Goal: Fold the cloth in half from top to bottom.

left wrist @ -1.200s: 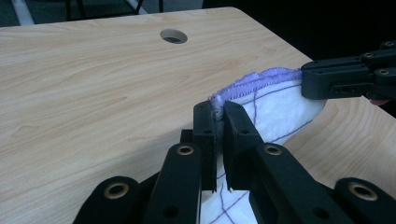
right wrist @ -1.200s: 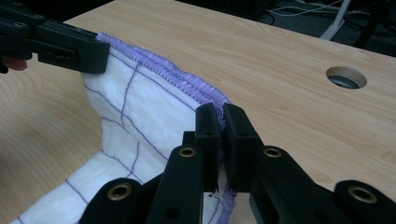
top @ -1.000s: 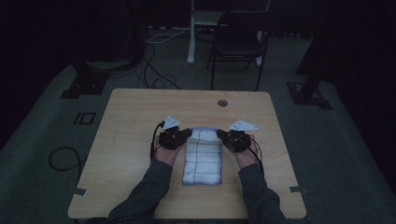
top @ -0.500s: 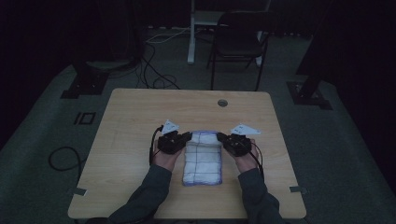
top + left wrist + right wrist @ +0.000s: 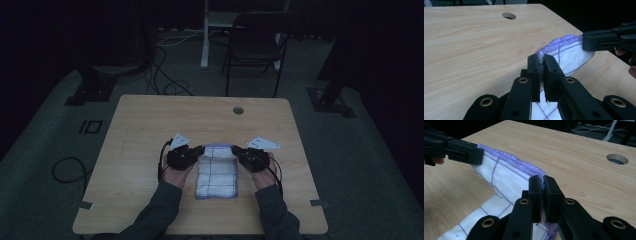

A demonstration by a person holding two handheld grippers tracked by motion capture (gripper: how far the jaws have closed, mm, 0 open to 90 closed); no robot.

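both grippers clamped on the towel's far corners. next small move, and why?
Probably lift both corners together and carry them toward the person to fold the towel in half. The left gripper and right gripper are each shut on a corner of the purple-stitched far edge, which already stands slightly off the table, while the near part lies flat. Moving evenly should keep that edge taut.

High view: dim throughout. The chair (image 5: 257, 37) beyond the table (image 5: 150, 125) is cut off at the top edge, and both sleeves leave the frame at the bottom. The grid lines on the cloth (image 5: 216, 171) are faint; its far corners are covered by the grippers.

Left gripper view: the cloth's near part runs off the bottom edge behind the left gripper (image 5: 541, 60), and the pinched corner is hidden between the jaws.

Right gripper view: the corner is likewise concealed within the right gripper (image 5: 543, 181).
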